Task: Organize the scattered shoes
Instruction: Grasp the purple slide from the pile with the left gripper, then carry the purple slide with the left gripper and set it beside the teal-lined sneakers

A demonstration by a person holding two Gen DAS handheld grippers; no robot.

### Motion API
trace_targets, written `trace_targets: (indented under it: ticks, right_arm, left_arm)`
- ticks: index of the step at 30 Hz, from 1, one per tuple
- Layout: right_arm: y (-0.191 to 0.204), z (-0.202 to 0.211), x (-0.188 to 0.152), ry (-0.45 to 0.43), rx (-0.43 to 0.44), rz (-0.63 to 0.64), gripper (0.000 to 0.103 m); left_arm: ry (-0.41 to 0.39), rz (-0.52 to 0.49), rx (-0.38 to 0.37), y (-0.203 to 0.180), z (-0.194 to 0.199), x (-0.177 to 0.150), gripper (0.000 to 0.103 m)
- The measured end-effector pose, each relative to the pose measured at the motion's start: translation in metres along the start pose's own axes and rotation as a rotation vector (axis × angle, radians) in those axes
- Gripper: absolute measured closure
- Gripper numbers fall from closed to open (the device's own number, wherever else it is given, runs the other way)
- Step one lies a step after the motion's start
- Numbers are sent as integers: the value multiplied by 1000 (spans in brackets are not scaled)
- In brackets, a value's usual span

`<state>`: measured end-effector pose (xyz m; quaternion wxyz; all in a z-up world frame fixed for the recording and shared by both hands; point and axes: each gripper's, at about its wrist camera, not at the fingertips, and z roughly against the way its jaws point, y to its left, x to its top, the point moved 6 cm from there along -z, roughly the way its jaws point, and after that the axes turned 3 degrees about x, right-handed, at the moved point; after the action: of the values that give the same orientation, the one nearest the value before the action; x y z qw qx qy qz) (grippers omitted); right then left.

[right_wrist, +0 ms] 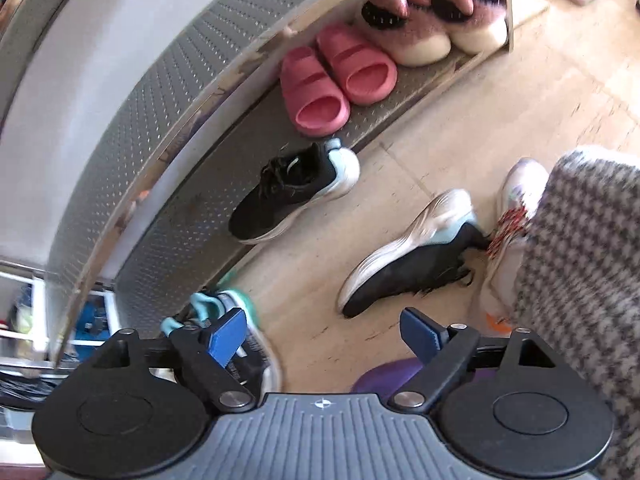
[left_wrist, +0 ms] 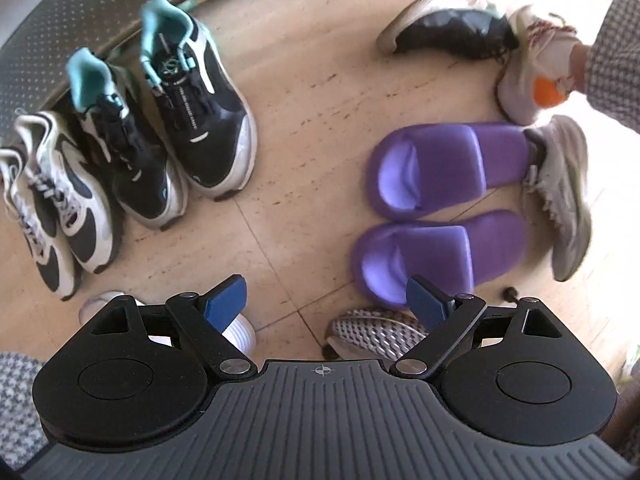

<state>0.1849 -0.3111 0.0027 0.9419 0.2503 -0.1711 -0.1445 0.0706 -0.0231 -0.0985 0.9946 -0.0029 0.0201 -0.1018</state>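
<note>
Left wrist: purple slides (left_wrist: 440, 204) side by side

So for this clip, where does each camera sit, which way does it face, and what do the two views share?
Left wrist: on the left gripper, jaws open and empty, looking down at the floor with the purple slides and teal-lined sneakers; a checked sleeve shows.
Right wrist: on the right gripper, jaws open and empty, tilted toward the shoe rack holding pink slides; the checked sleeve shows.
Shared: the tipped black sneaker, the tiled floor.
</note>
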Motion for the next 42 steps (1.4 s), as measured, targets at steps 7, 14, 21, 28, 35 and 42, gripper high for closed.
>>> trace_targets:
  ticks: [7, 14, 21, 28, 35, 42]
  right_arm:
    - [2, -18, 3, 20, -46, -48, 14]
    - [25, -10, 12, -2, 46, -43, 12]
    - [21, -6, 21, 16, 87, -87, 12]
    - [32, -6, 21, 30, 98, -20, 12]
    - [28, -7, 14, 38, 103, -68, 12]
    - [37, -10, 3, 48, 112, -28, 12]
  left_arm:
    - [27, 96, -89, -28, -35, 29, 10]
    - [78, 164, -182, -96, -88, 67, 9]
    - [169, 51, -39, -139, -135, 88, 9]
    - [178, -72, -7, -137, -127, 78, 36]
    - [157, 261, -175, -55, -58, 42, 36]
    - [2, 860, -390, 30, -6, 11, 37]
